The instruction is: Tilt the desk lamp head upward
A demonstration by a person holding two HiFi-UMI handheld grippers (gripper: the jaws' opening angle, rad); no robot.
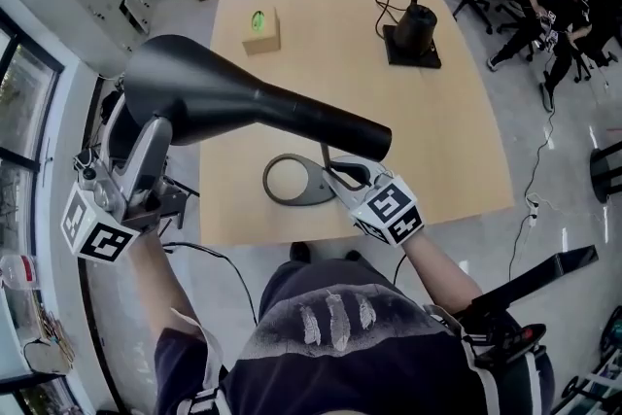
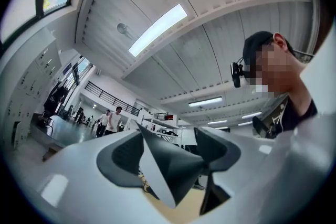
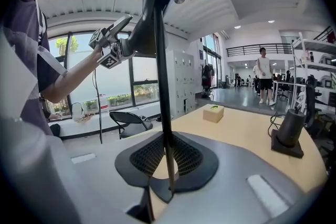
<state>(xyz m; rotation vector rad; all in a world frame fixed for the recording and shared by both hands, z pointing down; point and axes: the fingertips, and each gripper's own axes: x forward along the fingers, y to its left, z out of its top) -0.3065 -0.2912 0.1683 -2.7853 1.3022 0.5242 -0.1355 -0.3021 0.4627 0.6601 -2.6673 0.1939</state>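
Two grips are on: my left gripper (image 1: 155,133) clamps wide-set jaws on the desk lamp head (image 1: 243,102) by its flared rim, my right gripper (image 1: 340,178) pinches the thin stem (image 3: 160,60) over the wooden table (image 1: 428,131) (steadying it), yet the rim hangs below the neck, so I judge the tilt unfinished.

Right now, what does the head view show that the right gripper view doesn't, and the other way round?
Head view only: the lamp's ring base. Right gripper view only: a close look at the right tool shut on the lamp stem, plus a folding chair and windows. Both: the left tool gripping the lamp head, the tissue box and the black stand on the table.
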